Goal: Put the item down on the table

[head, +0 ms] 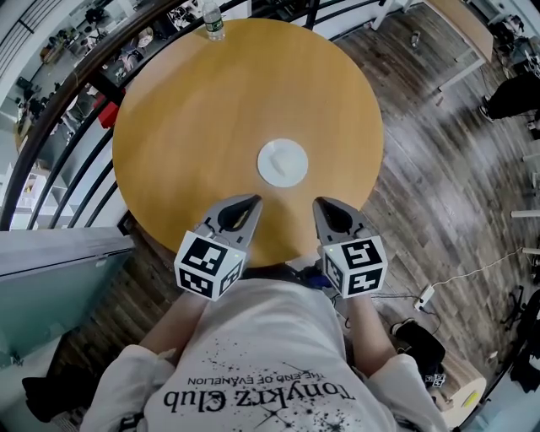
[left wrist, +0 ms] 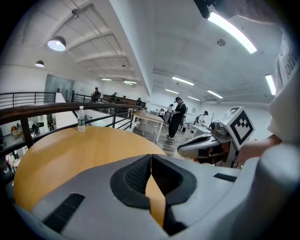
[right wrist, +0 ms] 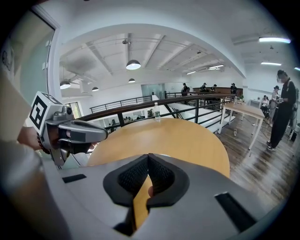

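The left gripper (head: 252, 202) and the right gripper (head: 320, 203) both have their jaws pressed together with nothing between them. They are held side by side over the near edge of the table, pointing toward its far side.

A dark curved railing (head: 74, 78) runs round the far and left sides of the table, with a glass panel (head: 51, 278) on the near left. Far off to the right stands a long pale table (right wrist: 243, 110), and a person in dark clothes (right wrist: 282, 108) stands near it. A clear water bottle (head: 214, 23) stands upright at the far edge of the table, well apart from both grippers. A white power strip (head: 424, 295) lies on the floor at the near right. Nothing stands between the grippers and the disc.

The table (head: 202, 110) is round, with a smooth light-wood top. The floor (head: 439, 160) is dark wood planking, and the room is an open upper level with a white ceiling and hanging lamps.

The white disc (head: 283, 162) lies flat on the table just beyond the jaw tips, between the two grippers and touching neither. It is round, thin and plain.
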Available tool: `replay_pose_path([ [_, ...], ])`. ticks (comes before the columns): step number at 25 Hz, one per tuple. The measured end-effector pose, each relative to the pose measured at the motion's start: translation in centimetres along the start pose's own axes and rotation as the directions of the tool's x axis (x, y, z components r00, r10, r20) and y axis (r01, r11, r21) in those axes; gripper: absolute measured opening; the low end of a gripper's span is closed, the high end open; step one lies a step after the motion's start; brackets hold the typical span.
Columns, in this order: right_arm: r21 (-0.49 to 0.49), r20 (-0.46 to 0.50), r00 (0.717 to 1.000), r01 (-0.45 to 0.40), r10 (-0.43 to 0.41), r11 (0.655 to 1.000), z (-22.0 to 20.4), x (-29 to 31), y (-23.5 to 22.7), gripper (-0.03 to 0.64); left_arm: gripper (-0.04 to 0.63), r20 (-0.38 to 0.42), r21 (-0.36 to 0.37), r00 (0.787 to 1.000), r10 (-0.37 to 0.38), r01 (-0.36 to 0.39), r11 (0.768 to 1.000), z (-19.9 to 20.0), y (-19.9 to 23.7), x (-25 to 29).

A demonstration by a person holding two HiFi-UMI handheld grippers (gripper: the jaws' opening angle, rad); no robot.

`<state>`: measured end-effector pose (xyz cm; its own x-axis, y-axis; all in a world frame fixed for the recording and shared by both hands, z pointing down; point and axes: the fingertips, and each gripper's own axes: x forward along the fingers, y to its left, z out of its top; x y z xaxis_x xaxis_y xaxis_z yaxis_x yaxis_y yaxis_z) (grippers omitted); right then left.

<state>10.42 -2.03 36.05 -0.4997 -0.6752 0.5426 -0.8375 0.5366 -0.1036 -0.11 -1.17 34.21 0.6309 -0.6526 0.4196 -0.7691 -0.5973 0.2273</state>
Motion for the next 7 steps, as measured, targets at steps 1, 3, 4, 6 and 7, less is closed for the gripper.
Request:
replay_pose_path([
  [1, 0.006, 0.001, 1.000, 0.003, -0.003, 1.000, 0.05, -0.06, -0.09, 0.025, 0.025, 0.000, 0.000, 1.000, -0.002, 0.002, 1.000, 0.05, 0.00, -0.06],
  [3, 0.013, 0.001, 1.000, 0.009, -0.009, 1.000, 0.03, -0.26, -0.28, 0.025, 0.025, 0.000, 0.000, 1.000, -0.003, 0.003, 1.000, 0.09, -0.09, -0.16],
  [4, 0.016, 0.001, 1.000, 0.013, -0.013, 1.000, -0.02, -0.34, -0.38, 0.025, 0.025, 0.000, 0.000, 1.000, -0.004, 0.004, 1.000, 0.07, -0.14, -0.20],
  [6, 0.021, 0.001, 1.000, 0.019, -0.019, 1.000, -0.16, -0.43, -0.56, 0.025, 0.025, 0.000, 0.001, 1.000, -0.004, 0.004, 1.000, -0.04, -0.19, -0.23],
  [7, 0.023, 0.002, 1.000, 0.022, -0.022, 1.000, -0.23, -0.46, -0.64, 0.025, 0.025, 0.000, 0.000, 1.000, -0.004, 0.004, 1.000, -0.11, -0.20, -0.23],
])
